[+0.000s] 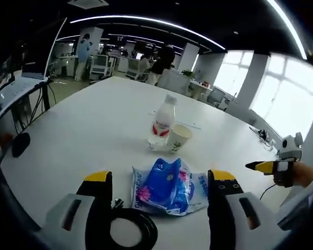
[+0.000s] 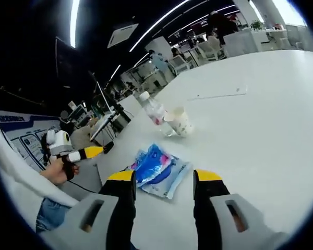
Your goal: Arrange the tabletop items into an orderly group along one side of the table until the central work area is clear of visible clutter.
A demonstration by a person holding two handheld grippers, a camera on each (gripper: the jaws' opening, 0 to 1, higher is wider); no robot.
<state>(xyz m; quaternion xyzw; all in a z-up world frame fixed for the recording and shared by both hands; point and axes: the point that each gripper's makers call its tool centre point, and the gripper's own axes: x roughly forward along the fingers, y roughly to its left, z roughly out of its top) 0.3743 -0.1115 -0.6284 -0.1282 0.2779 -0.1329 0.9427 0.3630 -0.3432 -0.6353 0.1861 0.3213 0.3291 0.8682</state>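
Both my tongs, left (image 1: 159, 183) and right (image 2: 164, 180), gape wide and empty. The blue packet (image 1: 168, 187) lies between their tips; the bottle (image 1: 161, 122) and cup (image 1: 178, 137) stand beyond. I'd close low on its edge.

Blue packet (image 1: 168, 187) flat; bottle (image 1: 162, 121) upright touching paper cup (image 1: 178, 137).

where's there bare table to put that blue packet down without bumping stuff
Bare white table runs wide to the left of the bottle and paper cup, and beyond them toward the far edge. It is crowded in front of the left gripper, where the blue packet lies beside a black cable coil.
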